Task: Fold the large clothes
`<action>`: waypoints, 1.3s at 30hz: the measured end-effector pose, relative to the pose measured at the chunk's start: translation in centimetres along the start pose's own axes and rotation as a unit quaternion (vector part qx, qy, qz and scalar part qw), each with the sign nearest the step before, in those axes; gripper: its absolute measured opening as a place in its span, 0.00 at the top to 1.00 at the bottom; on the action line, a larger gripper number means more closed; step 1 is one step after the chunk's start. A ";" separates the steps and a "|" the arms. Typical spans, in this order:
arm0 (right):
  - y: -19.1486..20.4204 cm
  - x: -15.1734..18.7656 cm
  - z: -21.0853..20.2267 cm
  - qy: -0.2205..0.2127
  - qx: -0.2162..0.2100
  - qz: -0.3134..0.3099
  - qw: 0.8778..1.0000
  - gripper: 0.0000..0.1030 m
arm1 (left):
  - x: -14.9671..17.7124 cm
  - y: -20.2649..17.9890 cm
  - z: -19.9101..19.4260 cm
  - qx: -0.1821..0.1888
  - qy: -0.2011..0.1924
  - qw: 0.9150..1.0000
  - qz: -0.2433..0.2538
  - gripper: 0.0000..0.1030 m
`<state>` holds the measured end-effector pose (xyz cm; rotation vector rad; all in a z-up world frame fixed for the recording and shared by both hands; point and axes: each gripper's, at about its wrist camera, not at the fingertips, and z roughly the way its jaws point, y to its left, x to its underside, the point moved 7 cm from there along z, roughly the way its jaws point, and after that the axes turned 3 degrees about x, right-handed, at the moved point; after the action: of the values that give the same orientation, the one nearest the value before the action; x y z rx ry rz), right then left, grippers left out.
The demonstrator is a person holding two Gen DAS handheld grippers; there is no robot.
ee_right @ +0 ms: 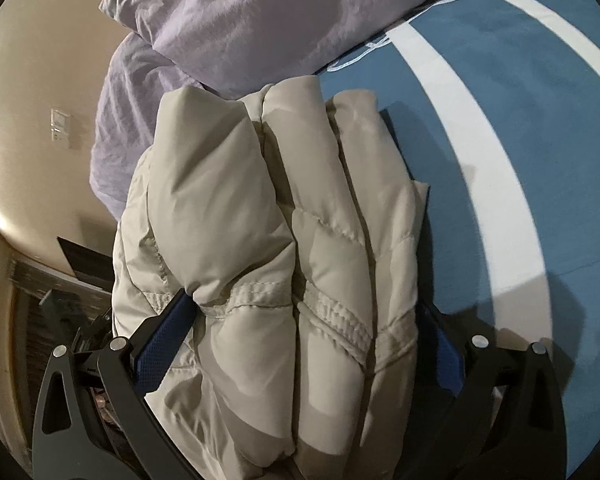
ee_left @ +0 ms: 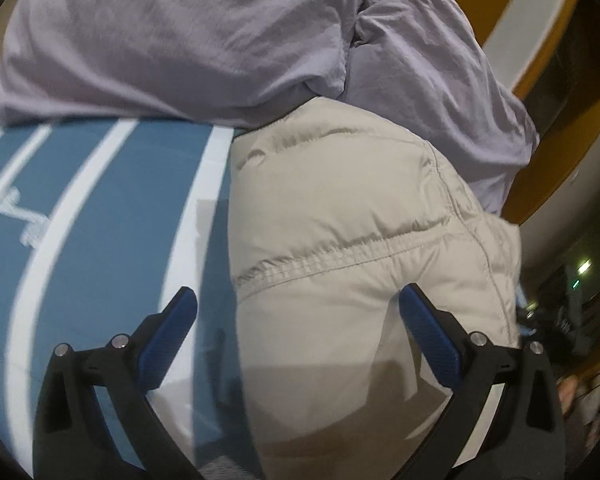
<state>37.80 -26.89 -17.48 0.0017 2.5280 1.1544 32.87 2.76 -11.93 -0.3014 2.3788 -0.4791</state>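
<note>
The beige puffer jacket [ee_right: 268, 248] lies folded into thick layers on the blue, white-striped bedsheet [ee_right: 500, 92], with lilac pillows [ee_right: 236, 16] touching its far end at 12 o'clock. The right gripper [ee_right: 308, 312] squeezes the bundled jacket, its blue pads [ee_right: 168, 320] pressed into the sides. The left gripper [ee_left: 296, 304] hovers spread wide, its 3 o'clock finger over the jacket [ee_left: 340, 208] and the other over the sheet.

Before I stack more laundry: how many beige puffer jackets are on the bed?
1: the beige puffer jacket, folded on the blue striped bedcover beside lilac bedding. Others may be hidden.
</note>
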 end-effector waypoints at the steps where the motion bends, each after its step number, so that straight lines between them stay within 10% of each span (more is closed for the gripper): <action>1: 0.1 0.0 0.0 -0.001 -0.004 -0.001 1.000 0.01 | 0.0 0.1 0.2 0.010 0.002 1.000 -0.012 0.02; 7: 0.7 0.1 -0.1 -0.016 -0.027 -0.009 0.999 0.18 | 0.0 0.1 1.1 0.055 0.011 0.997 -0.052 0.03; 18: 2.9 -0.8 -0.3 -0.051 -0.033 -0.027 0.998 0.44 | -1.2 -0.1 -0.4 0.053 0.006 0.998 -0.037 0.35; 32: 10.8 -1.8 6.7 -0.048 -0.035 -0.082 0.995 0.47 | -7.0 6.3 -4.0 -0.090 -0.053 0.994 0.003 0.44; 39: 9.3 -1.8 6.2 -0.033 -0.011 -0.073 0.997 0.33 | -6.8 5.2 -4.5 -0.149 -0.095 0.981 0.074 0.36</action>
<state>40.09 -16.39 -13.85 -0.1445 2.4142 1.1054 34.45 10.96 -6.98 -0.2876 2.2608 -0.0208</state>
